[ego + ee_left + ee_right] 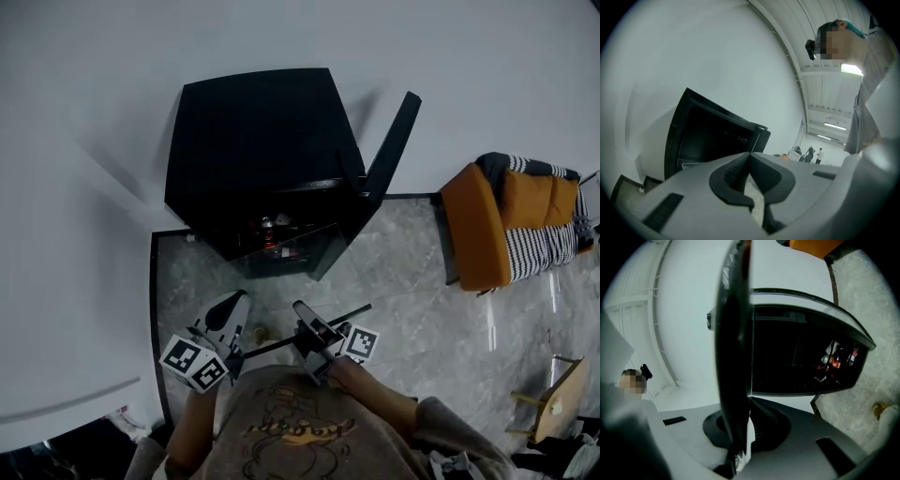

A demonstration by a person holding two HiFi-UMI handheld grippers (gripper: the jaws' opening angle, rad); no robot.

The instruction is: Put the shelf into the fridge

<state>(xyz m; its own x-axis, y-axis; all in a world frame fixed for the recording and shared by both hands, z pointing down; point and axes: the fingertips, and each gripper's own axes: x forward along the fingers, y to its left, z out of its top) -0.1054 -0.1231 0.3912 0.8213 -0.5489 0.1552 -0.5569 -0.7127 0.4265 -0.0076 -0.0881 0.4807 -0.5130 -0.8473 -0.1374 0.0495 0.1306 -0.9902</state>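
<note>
left gripper [750,158]: jaws pressed together, nothing between them; held low, just left of the shelf's left end
right gripper [309,323]: jaws clamped on the shelf, gripping it near its middle
shelf [733,343]: thin dark panel seen edge-on, outside the fridge, near side of its open front, above the floor
fridge [253,141]: black, against the white wall, door [394,141] swung open to the right
bottles [274,225]: low inside the fridge
orange seat [478,225]: well right of the fridge
</note>
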